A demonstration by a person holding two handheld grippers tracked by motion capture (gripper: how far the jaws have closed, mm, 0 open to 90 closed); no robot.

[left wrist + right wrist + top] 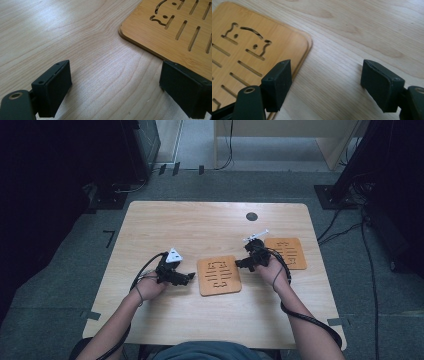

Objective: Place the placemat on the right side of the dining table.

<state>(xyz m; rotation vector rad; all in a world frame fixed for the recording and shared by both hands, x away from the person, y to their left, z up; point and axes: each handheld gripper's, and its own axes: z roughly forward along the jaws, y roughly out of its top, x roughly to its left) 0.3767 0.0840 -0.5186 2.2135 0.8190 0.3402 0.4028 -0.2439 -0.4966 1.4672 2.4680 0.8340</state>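
Two thin wooden mats with cut slots lie on the table: one in the middle (pixel 218 275), one at the right (pixel 286 252). My left gripper (pixel 187 278) rests just left of the middle mat, pointing at it. Its jaws (pixel 117 75) stand open over bare table, the mat's rounded corner (pixel 175 27) just beyond the right jaw. My right gripper (pixel 240 263) sits between the two mats, aimed at the middle mat's upper right corner. It is open (pixel 328 72) with nothing between the pads; the mat (pixel 249 47) lies under and beyond its left jaw.
A light wooden table (pixel 200 227) with a dark round hole (pixel 252 216) near its far edge. Cables trail from both grippers along the forearms. Dark stands and cables (pixel 350 220) sit on the floor around the table.
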